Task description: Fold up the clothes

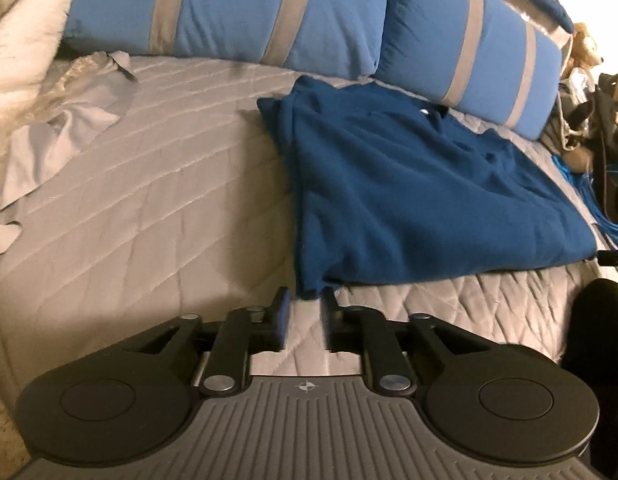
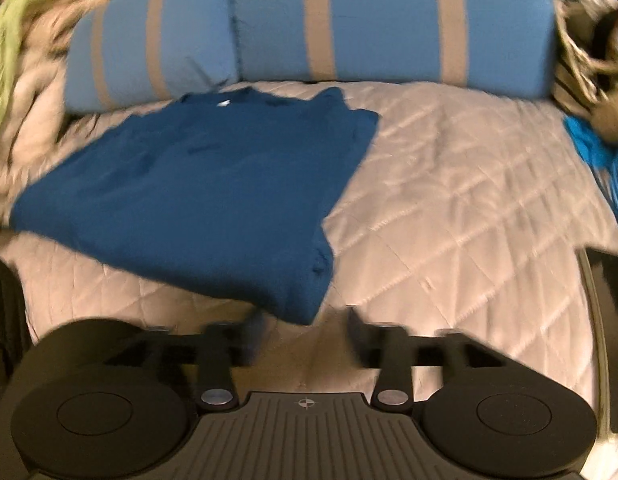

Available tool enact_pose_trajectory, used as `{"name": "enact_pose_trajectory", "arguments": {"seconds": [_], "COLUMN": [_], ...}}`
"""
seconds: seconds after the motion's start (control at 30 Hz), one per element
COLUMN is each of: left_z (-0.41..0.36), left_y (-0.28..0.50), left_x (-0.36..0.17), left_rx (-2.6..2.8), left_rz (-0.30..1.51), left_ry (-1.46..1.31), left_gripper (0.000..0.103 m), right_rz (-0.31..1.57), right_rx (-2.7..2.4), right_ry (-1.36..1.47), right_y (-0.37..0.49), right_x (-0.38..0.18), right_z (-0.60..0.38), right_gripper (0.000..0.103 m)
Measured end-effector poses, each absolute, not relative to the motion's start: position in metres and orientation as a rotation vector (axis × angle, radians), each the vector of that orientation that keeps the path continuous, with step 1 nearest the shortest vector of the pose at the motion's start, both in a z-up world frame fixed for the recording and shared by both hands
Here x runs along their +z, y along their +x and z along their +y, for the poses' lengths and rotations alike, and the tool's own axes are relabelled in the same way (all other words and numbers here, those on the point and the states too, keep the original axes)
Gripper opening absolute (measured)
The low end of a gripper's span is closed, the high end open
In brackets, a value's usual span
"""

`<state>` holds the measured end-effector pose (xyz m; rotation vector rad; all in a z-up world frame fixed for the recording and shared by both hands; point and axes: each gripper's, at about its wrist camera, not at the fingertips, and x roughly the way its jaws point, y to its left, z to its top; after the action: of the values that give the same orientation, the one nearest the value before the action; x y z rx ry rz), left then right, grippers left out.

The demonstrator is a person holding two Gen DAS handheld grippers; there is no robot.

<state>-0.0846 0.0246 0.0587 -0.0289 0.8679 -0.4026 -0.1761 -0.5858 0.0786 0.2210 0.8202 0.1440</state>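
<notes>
Looking past my left gripper, jaws parted at the near corner of the blue shirt, not pinching; my right gripper gapes wide at its other corner. Shirt lies folded on the grey quilt, striped pillows beyond.

Bed with grey quilted cover carrying everything. Dark blue folded shirt lying flat on it. Two blue pillows with grey stripes resting along far edge. Crumpled grey cloth lying at left side.
</notes>
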Motion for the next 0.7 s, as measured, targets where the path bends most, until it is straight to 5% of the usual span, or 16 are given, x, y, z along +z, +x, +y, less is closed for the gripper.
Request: {"name": "enact_pose_trajectory", "arguments": {"seconds": [0.1, 0.27, 0.53, 0.7], "left_z": [0.035, 0.058, 0.037, 0.008], "left_y": [-0.087, -0.077, -0.077, -0.088], "left_x": [0.083, 0.160, 0.298, 0.323], "left_rx": [-0.386, -0.309, -0.312, -0.316], "left_rz": [0.834, 0.754, 0.673, 0.626], "left_ry": [0.013, 0.036, 0.142, 0.068], "left_gripper": [0.040, 0.052, 0.081, 0.081], "right_rz": [0.805, 0.783, 0.839, 0.862], "right_rx": [0.145, 0.100, 0.035, 0.006], "right_ry": [0.376, 0.468, 0.322, 0.277], "right_y": [-0.178, -0.170, -0.149, -0.143], "right_x": [0.080, 0.092, 0.141, 0.173], "right_z": [-0.603, -0.616, -0.622, -0.624], "right_gripper": [0.087, 0.098, 0.103, 0.103]}}
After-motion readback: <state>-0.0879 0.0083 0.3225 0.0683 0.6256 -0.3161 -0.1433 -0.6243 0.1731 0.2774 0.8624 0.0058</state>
